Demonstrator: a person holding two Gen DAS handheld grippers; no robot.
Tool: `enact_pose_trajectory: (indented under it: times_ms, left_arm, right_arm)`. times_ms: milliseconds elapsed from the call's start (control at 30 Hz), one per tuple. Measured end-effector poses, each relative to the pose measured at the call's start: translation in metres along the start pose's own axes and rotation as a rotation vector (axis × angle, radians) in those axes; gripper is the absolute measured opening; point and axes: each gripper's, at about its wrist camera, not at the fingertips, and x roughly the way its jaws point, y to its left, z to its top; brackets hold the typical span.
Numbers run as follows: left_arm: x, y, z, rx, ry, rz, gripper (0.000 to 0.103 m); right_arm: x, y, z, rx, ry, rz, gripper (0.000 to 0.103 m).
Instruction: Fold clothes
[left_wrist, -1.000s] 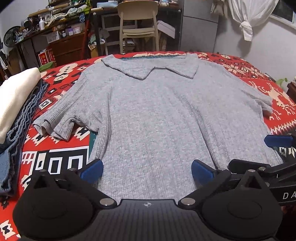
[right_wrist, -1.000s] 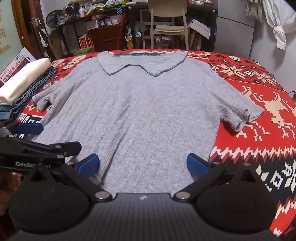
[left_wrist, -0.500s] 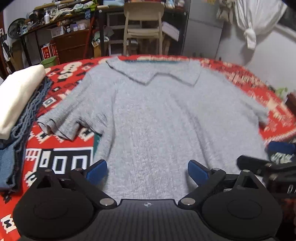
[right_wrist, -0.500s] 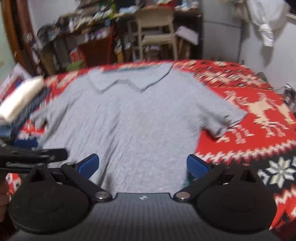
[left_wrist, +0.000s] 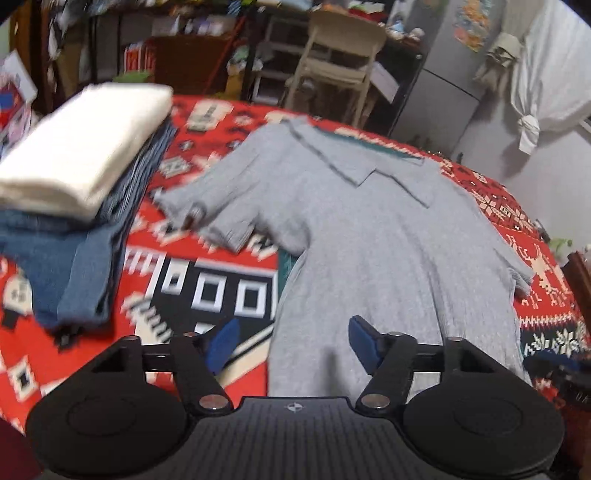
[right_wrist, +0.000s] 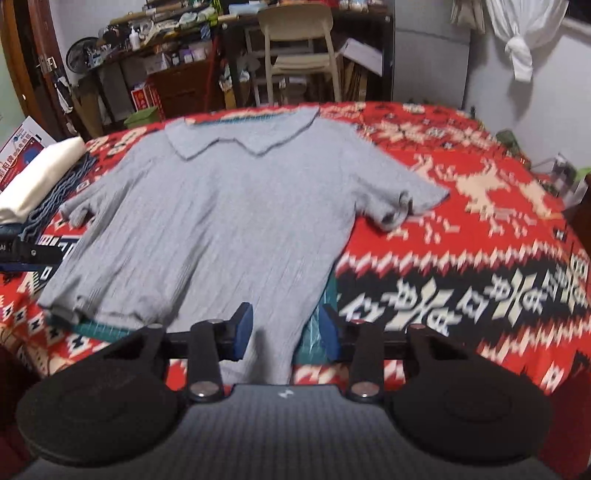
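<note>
Collar away from both cameras, hem nearest, the grey polo shirt (right_wrist: 221, 229) lies flat lengthwise on the red patterned blanket (right_wrist: 480, 229). Left gripper (left_wrist: 290, 345) spread over its left hem corner, right gripper (right_wrist: 284, 332) spread at the right hem corner; neither pinches fabric. Motion blur smears the folded stack (left_wrist: 74, 177) left of the shirt.

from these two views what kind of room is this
Probably a cluttered bedroom at home: a grey polo shirt lies on a bed's red patterned blanket, folded clothes stacked beside, a chair behind.
</note>
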Motion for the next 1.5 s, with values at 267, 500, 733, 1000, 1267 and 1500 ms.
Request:
enact_pose_trajectory:
  times_ms: [267, 500, 733, 1000, 1267, 1500]
  left_arm:
    - [-0.004, 0.017, -0.009, -0.046, 0.037, 0.007, 0.06]
    - [-0.008, 0.021, -0.013, -0.055, 0.062, -0.001, 0.06]
    - [0.001, 0.009, -0.016, 0.004, 0.087, -0.002, 0.028]
    - [-0.017, 0.002, -0.017, 0.048, 0.115, 0.092, 0.002]
    - [-0.014, 0.001, -0.029, 0.047, 0.213, 0.131, 0.003]
    - [-0.023, 0.005, -0.028, 0.032, 0.183, 0.122, 0.003]
  right_arm:
    - [0.003, 0.002, -0.012, 0.027, 0.073, -0.017, 0.004]
    - [-0.006, -0.021, -0.008, 0.07, 0.068, -0.168, 0.004]
    - [-0.009, -0.047, -0.006, 0.13, 0.079, -0.218, 0.004]
    - [-0.01, -0.051, 0.001, 0.117, 0.059, -0.249, 0.004]
    - [-0.006, -0.055, -0.003, 0.12, 0.089, -0.255, 0.004]
    - [-0.009, -0.053, -0.005, 0.118, 0.093, -0.216, 0.005]
